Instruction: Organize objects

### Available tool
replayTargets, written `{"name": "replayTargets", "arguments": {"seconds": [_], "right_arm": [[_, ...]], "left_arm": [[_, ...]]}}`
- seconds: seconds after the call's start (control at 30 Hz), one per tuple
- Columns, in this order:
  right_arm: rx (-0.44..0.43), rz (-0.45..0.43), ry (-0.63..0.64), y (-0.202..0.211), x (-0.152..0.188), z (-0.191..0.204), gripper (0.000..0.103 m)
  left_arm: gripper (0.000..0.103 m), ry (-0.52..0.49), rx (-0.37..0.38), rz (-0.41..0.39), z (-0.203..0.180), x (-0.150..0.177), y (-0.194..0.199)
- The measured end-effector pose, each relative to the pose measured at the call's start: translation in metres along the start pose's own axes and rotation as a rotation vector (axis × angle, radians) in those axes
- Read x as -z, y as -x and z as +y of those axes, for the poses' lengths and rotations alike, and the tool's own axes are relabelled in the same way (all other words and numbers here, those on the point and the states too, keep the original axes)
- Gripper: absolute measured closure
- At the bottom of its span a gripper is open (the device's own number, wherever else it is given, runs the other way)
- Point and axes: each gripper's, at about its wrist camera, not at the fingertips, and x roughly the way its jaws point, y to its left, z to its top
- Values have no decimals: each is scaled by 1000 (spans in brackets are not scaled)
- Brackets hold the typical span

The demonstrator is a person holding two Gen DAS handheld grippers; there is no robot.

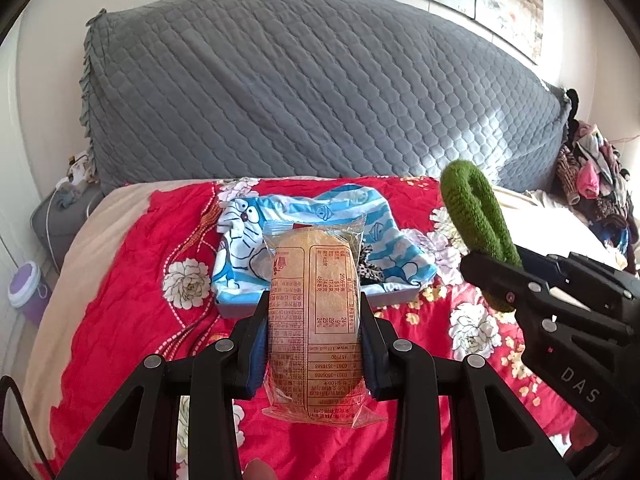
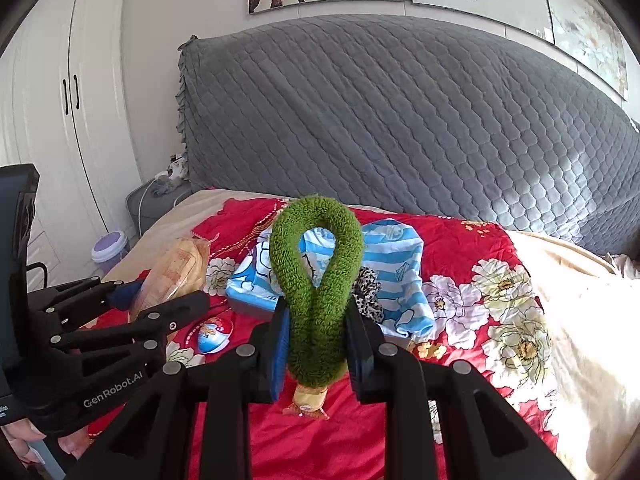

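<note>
**Bed, two grippers loaded, both above the tray**

Bedroom. Bed covered with a glossy red quilt (image 1: pixel 120 312), printed white flowers, wrinkled. Behind it a big headboard under a grey quilted cover (image 1: pixel 304 92), diamond-stitched, ruffled along the left edge. White wardrobe doors (image 2: pixel 60 128) with black handles on the left wall. Small lilac bin (image 2: pixel 110 246) on the floor by the bed.

Tray (image 1: pixel 236 308): shallow, grey, rectangular, sitting on the quilt mid-bed. Draped over and into it is a blue-and-white striped cloth (image 1: pixel 340 208) with cartoon cat prints, soft and crumpled. A leopard-print scrunchie (image 2: pixel 368 292) pokes out at the cloth's near edge.

Left gripper (image 1: pixel 314 344): black plastic linkage, blue pads. Jaws partway closed, clamped on a packaged bread (image 1: pixel 316 320), an oblong golden loaf in clear crinkly wrap with brown printed text and crimped ends. Pads press both long sides; the pack stands lengthwise along the fingers, its far end over the tray's near edge in the left wrist view.

Right gripper (image 2: pixel 316 344): same build, jaws nearly closed, pinching a green hair band (image 2: pixel 316 280). Fuzzy terry loop, squeezed flat at the bottom, open teardrop at the top, standing upright above the fingers. In the right wrist view it lines up in front of the striped cloth.

On the quilt below the right gripper: a small yellow wrapped snack (image 2: pixel 306 400). Near it, a blue-and-white oval packet (image 2: pixel 214 334), flat on the red fabric.

The two grippers sit side by side, apart.
</note>
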Motion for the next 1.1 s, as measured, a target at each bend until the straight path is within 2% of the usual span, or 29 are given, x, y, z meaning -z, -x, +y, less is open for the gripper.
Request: {"name": "replayTargets", "arguments": {"seconds": [0.23, 0.53, 1.1], "right_arm": [[-4, -37, -6, -7, -12, -4, 78], [-11, -12, -18, -32, -12, -12, 78], [-36, -29, -55, -84, -26, -31, 78]], "left_arm": [[64, 9, -6, -6, 3, -8, -13], [64, 25, -16, 2, 10, -15, -40], [64, 16, -32, 29, 17, -25, -103]]}}
